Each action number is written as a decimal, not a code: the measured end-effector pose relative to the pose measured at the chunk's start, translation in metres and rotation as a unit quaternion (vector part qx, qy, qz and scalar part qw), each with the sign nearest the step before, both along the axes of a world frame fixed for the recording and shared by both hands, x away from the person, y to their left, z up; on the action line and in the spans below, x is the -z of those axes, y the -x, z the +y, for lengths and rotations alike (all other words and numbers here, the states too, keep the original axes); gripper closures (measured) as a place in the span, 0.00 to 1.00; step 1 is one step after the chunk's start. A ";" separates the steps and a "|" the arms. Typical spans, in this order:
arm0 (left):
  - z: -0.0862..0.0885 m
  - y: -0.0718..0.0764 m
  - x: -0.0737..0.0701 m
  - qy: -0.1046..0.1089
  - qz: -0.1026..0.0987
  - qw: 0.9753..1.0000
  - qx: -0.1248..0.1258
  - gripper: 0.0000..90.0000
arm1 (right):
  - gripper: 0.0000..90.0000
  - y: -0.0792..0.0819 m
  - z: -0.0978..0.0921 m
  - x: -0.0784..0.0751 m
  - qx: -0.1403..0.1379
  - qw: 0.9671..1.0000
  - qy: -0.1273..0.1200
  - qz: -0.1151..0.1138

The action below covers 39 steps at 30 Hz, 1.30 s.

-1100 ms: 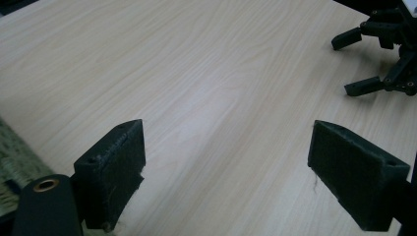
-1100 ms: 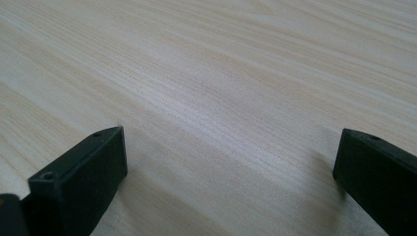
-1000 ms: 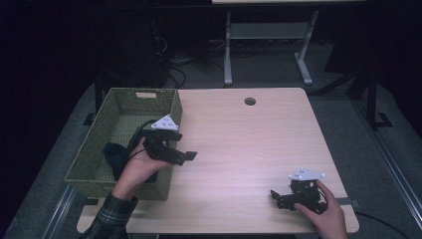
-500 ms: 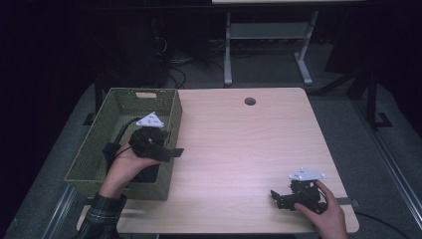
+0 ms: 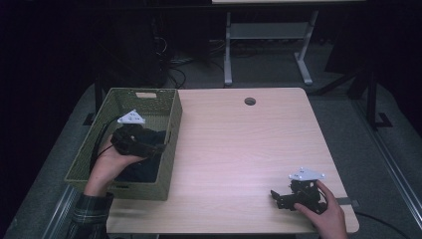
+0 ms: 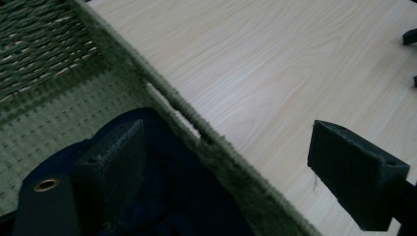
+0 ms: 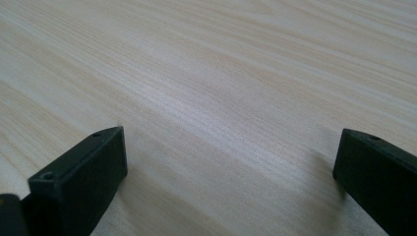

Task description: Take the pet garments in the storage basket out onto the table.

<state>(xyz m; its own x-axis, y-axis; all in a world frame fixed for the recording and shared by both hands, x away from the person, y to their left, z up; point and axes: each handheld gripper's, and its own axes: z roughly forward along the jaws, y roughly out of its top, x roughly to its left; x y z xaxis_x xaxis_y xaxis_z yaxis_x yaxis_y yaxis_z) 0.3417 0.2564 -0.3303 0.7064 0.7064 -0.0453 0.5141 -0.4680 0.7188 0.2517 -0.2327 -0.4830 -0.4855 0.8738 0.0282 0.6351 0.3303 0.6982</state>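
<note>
The dark blue cloth (image 5: 144,149) lies in the near half of the green woven basket (image 5: 171,134), bunched against the basket's right wall. In the left gripper view the cloth (image 6: 162,196) sits low between the basket floor and the wall. The left hand-held gripper (image 5: 149,148) hangs over the cloth inside the basket; its jaws stand wide apart and hold nothing, one jaw above the cloth and the other out past the basket rim (image 6: 196,132) over the counter (image 6: 275,73). The basket stands on the left side of the light wooden counter (image 5: 239,149). The right hand-held gripper (image 5: 278,198) rests near the counter's front right corner, well apart from the basket, jaws wide open over bare wood and empty
</note>
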 end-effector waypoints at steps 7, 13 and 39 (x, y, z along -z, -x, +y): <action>0.018 -0.002 0.005 -0.010 0.000 1.000 -0.022 0.16 | 0.00 0.000 0.000 0.000 -0.001 1.000 0.001 -0.001; 0.030 -0.005 0.015 -0.027 0.009 0.999 -0.039 0.16 | 0.00 0.000 0.000 0.000 -0.001 1.000 0.000 0.000; 0.030 -0.025 0.076 -0.093 0.092 0.991 -0.037 0.14 | 0.00 0.000 0.000 0.000 -0.001 1.000 0.000 0.000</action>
